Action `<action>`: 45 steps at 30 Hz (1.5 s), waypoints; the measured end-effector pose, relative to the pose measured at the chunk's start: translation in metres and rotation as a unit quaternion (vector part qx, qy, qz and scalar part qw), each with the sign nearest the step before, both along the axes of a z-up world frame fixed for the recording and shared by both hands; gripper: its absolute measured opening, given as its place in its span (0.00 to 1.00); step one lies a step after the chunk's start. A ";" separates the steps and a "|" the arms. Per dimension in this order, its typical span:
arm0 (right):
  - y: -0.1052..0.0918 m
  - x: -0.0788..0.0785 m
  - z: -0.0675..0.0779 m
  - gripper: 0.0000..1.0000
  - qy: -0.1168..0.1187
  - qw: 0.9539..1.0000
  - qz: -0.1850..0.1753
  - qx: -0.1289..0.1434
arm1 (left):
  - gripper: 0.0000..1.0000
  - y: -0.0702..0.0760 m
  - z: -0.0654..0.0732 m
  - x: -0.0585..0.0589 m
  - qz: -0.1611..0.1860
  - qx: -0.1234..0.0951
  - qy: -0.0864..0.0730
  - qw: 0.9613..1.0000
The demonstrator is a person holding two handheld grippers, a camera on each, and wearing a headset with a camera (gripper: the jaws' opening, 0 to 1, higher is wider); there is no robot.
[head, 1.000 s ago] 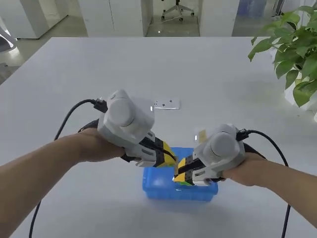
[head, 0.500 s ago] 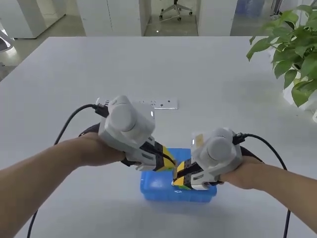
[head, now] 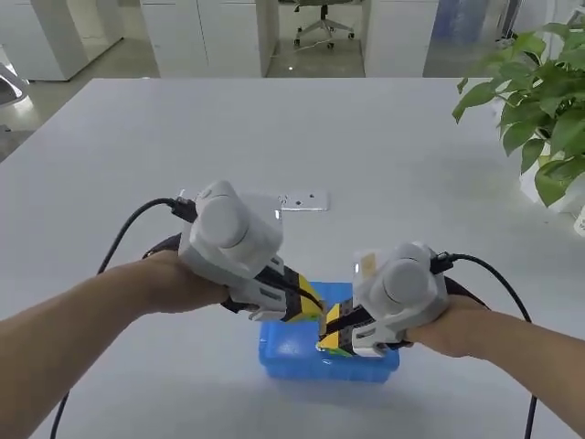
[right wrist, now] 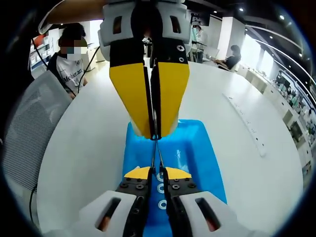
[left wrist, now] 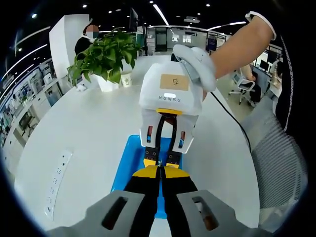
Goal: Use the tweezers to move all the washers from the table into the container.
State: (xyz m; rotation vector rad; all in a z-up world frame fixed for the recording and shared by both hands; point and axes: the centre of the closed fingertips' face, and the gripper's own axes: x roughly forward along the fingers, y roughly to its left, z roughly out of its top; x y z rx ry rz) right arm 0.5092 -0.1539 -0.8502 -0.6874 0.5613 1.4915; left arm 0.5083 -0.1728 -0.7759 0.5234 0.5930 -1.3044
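Observation:
A blue container (head: 283,352) sits on the white table near me. Both grippers hover over it, tip to tip. My left gripper (head: 311,300) comes in from the left and my right gripper (head: 331,327) from the right. In the right gripper view, thin metal tweezers (right wrist: 155,145) run from the left gripper's shut yellow jaws at the top down into my right gripper (right wrist: 157,172), which is also shut. Washers (right wrist: 161,188) lie inside the blue container (right wrist: 190,148) beneath. In the left gripper view my left gripper (left wrist: 159,171) is shut, meeting the other gripper's tips above the container (left wrist: 126,168).
A white power strip (head: 303,198) lies on the table beyond the grippers. A potted plant (head: 539,101) stands at the table's right edge. Black cables trail from both grippers. A seated person (right wrist: 69,57) and a mesh chair (right wrist: 29,118) are beside the table.
The head camera has shifted a little. Both grippers stay tip to tip over the blue container, sitting slightly lower in the picture.

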 end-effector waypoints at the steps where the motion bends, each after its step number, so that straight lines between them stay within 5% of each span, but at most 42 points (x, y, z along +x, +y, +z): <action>1: 0.000 -0.001 0.002 0.11 -0.001 1.000 0.000 0.001 | 0.04 0.000 0.002 -0.001 0.001 -0.002 0.000 1.000; 25: -0.003 -0.028 0.045 0.09 -0.022 0.999 0.005 0.035 | 0.04 -0.003 0.046 -0.027 -0.005 -0.055 0.003 0.998; 39: -0.011 -0.055 0.052 0.08 -0.010 1.000 0.007 0.026 | 0.04 -0.007 0.052 -0.053 -0.024 -0.066 0.014 0.997; 45: -0.016 -0.071 0.046 0.08 -0.027 0.999 0.026 0.004 | 0.05 -0.008 0.046 -0.071 -0.033 -0.061 0.018 0.997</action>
